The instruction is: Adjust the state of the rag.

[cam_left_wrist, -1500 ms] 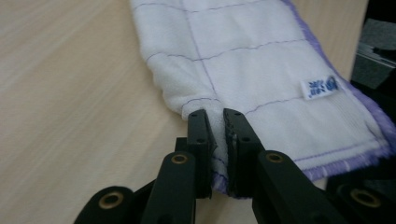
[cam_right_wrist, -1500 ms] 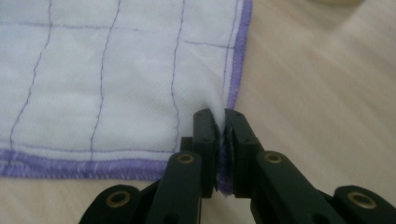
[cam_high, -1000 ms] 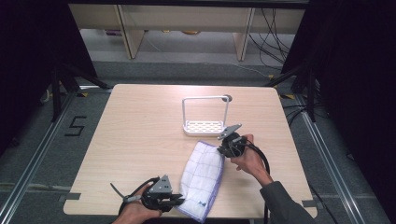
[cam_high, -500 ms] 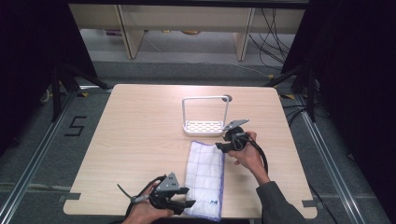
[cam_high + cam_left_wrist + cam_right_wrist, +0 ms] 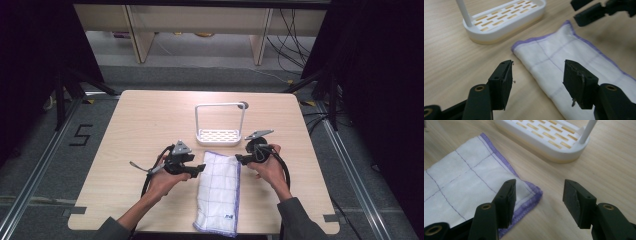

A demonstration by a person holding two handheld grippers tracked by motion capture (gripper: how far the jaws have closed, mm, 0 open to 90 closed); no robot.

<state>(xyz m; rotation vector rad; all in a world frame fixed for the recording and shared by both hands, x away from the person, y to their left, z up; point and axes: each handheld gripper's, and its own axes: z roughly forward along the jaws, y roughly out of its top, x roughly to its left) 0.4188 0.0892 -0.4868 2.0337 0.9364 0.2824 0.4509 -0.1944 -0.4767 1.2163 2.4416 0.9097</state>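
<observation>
Folded white cloth with purple grid lines flat on the worktop, just in front of the white slotted rack. Left tongs at its far left corner, right tongs at its far right corner. Both pairs just opened, gaping, gripping nothing.
</observation>
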